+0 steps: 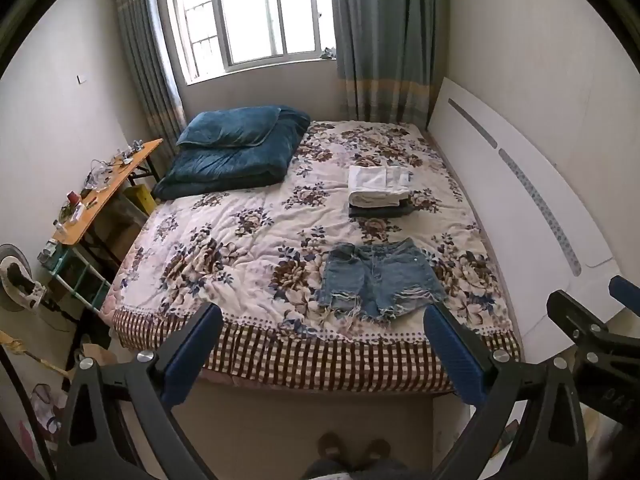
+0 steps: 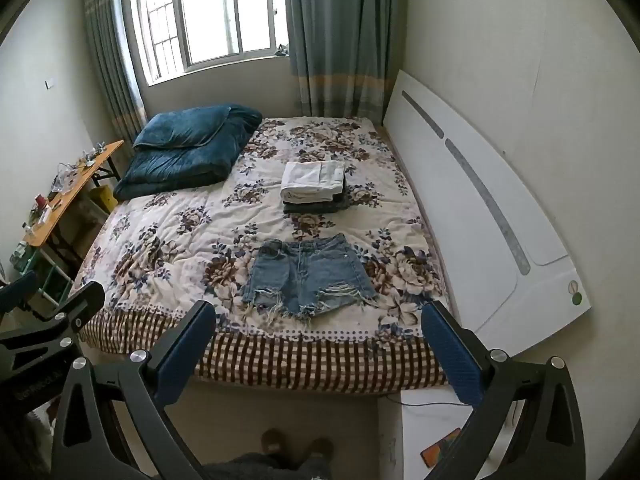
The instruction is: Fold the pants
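Observation:
A pair of frayed blue denim shorts (image 1: pixel 378 278) (image 2: pixel 306 274) lies spread flat near the front edge of a flowered bedspread (image 1: pixel 224 240) (image 2: pixel 168 232), waistband toward the window. My left gripper (image 1: pixel 322 338) hovers open above the floor in front of the bed, short of the shorts, nothing between its blue pads. My right gripper (image 2: pixel 316 334) is likewise open and empty, back from the bed edge. Each gripper shows at the other view's side: the right gripper (image 1: pixel 592 320), the left gripper (image 2: pixel 48 304).
A folded stack of white and dark clothes (image 1: pixel 378 192) (image 2: pixel 314 188) sits mid-bed behind the shorts. A blue quilt and pillow (image 1: pixel 232 148) lie at the far left. A white headboard (image 1: pixel 520 208) lines the right side; a cluttered orange table (image 1: pixel 100 192) stands left. A person's slippered feet (image 1: pixel 352 448) are on the floor.

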Motion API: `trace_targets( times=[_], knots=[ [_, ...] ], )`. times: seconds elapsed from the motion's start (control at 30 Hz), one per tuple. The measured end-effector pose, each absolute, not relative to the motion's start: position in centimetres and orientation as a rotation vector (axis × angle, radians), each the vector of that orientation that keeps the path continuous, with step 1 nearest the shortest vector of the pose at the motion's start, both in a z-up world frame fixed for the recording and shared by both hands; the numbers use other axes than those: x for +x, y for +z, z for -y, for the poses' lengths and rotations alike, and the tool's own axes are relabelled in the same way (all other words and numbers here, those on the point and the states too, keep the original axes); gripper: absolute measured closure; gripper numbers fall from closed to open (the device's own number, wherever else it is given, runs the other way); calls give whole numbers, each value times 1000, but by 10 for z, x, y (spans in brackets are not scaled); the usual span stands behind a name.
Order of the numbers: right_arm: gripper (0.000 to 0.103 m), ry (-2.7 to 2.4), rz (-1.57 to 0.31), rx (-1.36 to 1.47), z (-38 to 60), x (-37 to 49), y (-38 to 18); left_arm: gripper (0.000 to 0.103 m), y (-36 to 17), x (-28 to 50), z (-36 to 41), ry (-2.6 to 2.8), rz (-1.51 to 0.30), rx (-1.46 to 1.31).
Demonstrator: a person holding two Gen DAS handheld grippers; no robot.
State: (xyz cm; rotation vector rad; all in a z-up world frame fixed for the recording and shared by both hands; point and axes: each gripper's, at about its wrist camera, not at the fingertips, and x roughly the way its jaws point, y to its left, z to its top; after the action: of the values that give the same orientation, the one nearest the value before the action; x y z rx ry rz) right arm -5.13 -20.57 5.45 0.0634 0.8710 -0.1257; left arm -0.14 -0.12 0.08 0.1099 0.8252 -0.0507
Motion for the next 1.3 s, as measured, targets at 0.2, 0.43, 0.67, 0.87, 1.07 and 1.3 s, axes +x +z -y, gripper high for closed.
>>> trace_targets(
  times=[0.2, 0.43, 0.67, 0.87, 1.07, 1.3],
  knots=[
    [0, -128, -869, 67, 206, -51, 53, 0, 3, -5, 3, -55, -826, 99],
    [0, -135, -869, 63, 207, -54, 53, 0, 3, -7, 4, -61, -832, 98],
    [0, -146, -874, 70, 209, -54, 50, 0, 4, 0, 2, -64, -834, 97],
    [0, -153, -874, 76, 210, -56, 47, 0, 8, 2, 6, -64, -835, 95],
    [0, -150, -875, 77, 211, -54, 49, 0, 9, 2, 6, -64, -833, 97],
    [0, -152, -876, 79, 213, -56, 51, 0, 16, 0, 14, -68, -837, 95]
  ],
)
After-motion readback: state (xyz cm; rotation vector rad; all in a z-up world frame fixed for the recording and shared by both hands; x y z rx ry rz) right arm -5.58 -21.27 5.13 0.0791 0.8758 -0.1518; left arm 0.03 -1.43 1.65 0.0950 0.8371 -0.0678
